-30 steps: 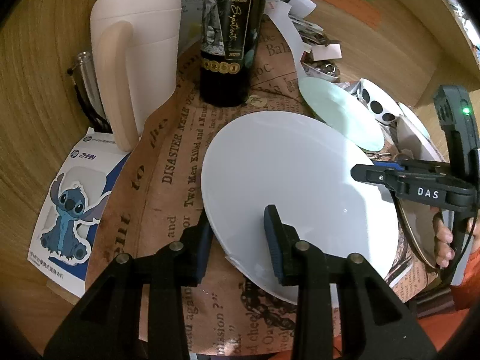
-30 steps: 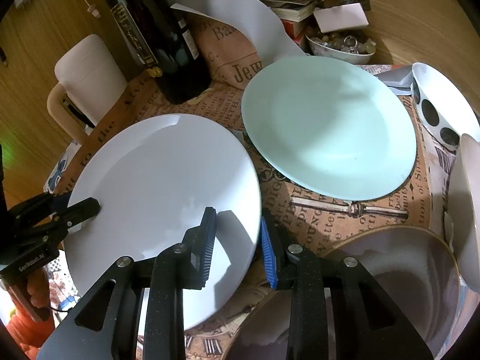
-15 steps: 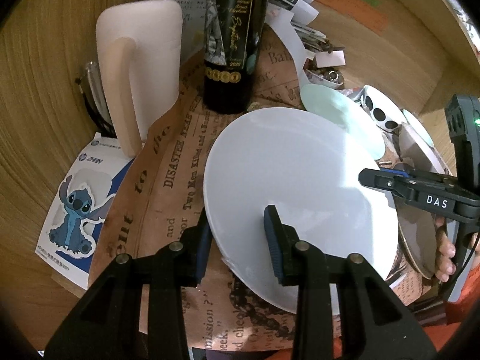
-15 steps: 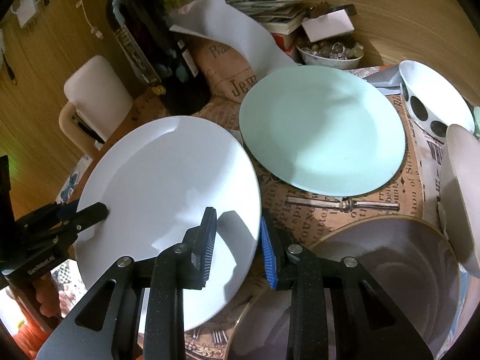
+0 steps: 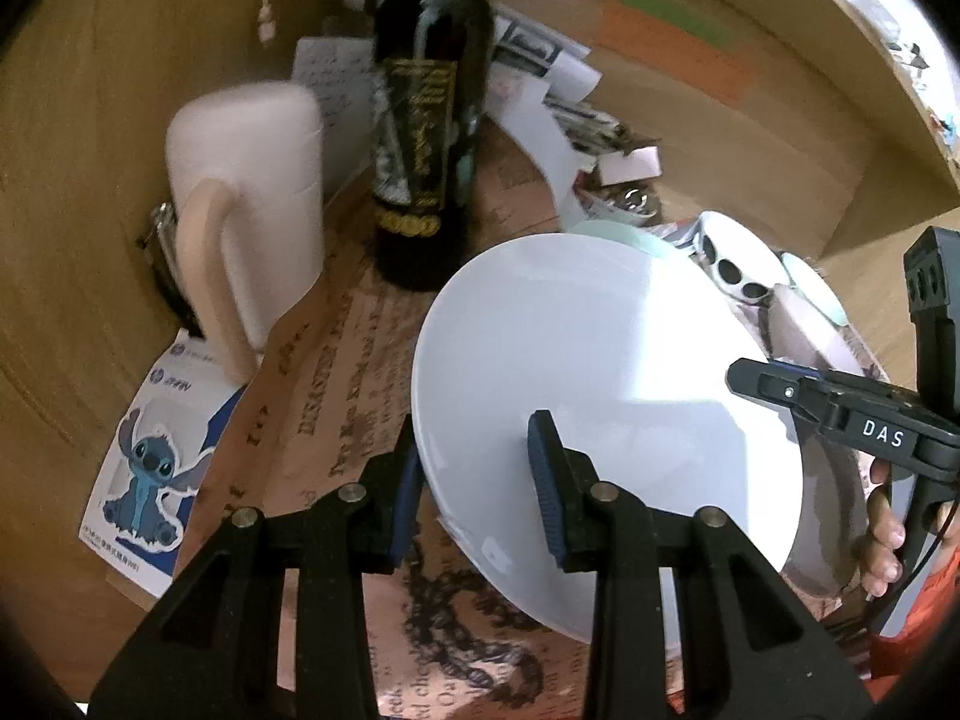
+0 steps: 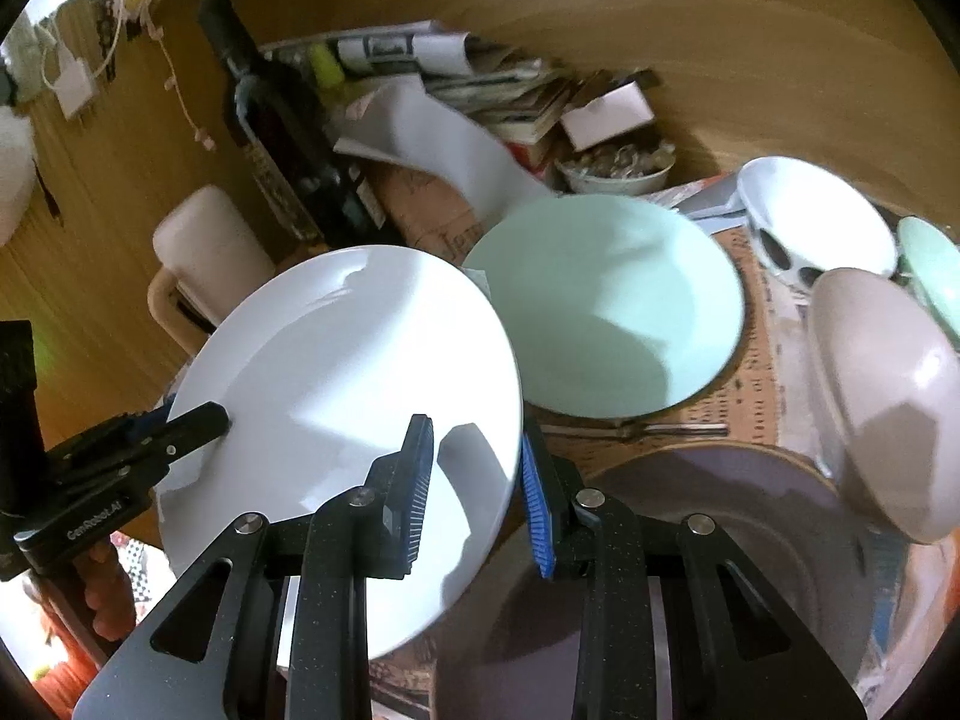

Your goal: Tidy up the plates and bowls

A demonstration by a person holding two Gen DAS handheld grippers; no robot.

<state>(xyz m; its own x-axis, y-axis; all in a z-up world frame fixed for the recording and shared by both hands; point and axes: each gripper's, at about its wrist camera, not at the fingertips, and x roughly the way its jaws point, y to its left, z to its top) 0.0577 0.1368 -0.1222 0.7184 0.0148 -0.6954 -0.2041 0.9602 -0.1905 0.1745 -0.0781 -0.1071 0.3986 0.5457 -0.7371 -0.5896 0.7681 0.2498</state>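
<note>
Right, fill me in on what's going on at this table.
A person is holding the white plate with both grippers, the left gripper and the right gripper clamped on opposite edges, and it hangs tilted above the newspaper-print mat. A mint-green plate lies beyond it, a brown-rimmed plate and several bowls to its right, and a wine bottle behind.

I saw a dark wine bottle (image 5: 429, 138) standing beside a cream pitcher (image 5: 252, 192), a cartoon sticker card (image 5: 153, 474) lower left, newsprint paper (image 5: 336, 396) underneath.
</note>
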